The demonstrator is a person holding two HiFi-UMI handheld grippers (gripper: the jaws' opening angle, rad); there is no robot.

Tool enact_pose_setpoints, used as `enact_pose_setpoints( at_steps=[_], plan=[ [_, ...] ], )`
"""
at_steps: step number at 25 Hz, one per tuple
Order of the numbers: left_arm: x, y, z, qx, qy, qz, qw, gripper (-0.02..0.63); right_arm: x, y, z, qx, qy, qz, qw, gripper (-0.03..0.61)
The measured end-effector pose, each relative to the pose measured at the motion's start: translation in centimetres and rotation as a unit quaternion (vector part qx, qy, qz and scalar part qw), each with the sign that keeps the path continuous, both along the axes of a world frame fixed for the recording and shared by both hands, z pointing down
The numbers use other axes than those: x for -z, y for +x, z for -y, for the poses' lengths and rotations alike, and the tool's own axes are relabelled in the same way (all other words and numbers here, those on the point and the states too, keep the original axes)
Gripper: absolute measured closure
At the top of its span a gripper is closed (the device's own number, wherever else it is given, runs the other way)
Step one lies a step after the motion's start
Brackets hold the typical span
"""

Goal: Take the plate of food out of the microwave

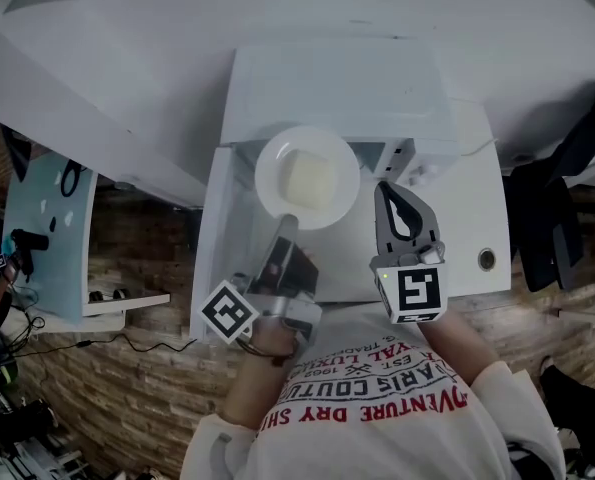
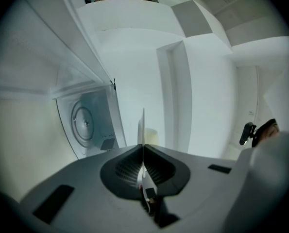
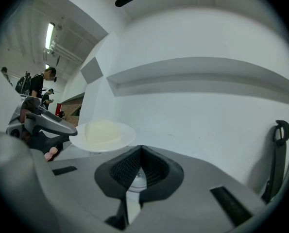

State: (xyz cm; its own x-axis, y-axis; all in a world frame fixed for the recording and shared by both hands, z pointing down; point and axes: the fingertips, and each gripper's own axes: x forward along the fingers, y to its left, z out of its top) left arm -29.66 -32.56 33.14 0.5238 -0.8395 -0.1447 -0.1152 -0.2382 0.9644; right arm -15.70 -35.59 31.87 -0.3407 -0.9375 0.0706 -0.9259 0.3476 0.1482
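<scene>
A round white plate [image 1: 307, 178] with a pale block of food [image 1: 310, 180] hangs in front of the white microwave [image 1: 337, 88]. My left gripper [image 1: 285, 224] is shut on the plate's near rim. In the left gripper view the plate [image 2: 143, 127] shows edge-on between the closed jaws, with the open microwave cavity and its turntable [image 2: 85, 123] to the left. My right gripper [image 1: 389, 192] is to the right of the plate, shut and holding nothing. The right gripper view shows the plate [image 3: 103, 135], the food [image 3: 101, 130] and the left gripper [image 3: 42, 124] to the left.
The microwave door [image 1: 222, 218] stands open on the left, beside my left gripper. A white counter [image 1: 477, 218] with a round grommet [image 1: 487, 259] lies to the right. A black chair [image 1: 567, 208] is at far right and a shelf [image 1: 47, 238] at far left.
</scene>
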Motion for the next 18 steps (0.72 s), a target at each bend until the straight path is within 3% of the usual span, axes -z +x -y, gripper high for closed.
enact_pose_setpoints(
  at_steps=[18],
  plan=[
    [-0.73, 0.4, -0.55, -0.008, -0.008, -0.005, 0.9999, 0.6, -0.51, -0.34, -0.66, 0.005, -0.005, 0.002, 1.0, 0.566]
  ],
)
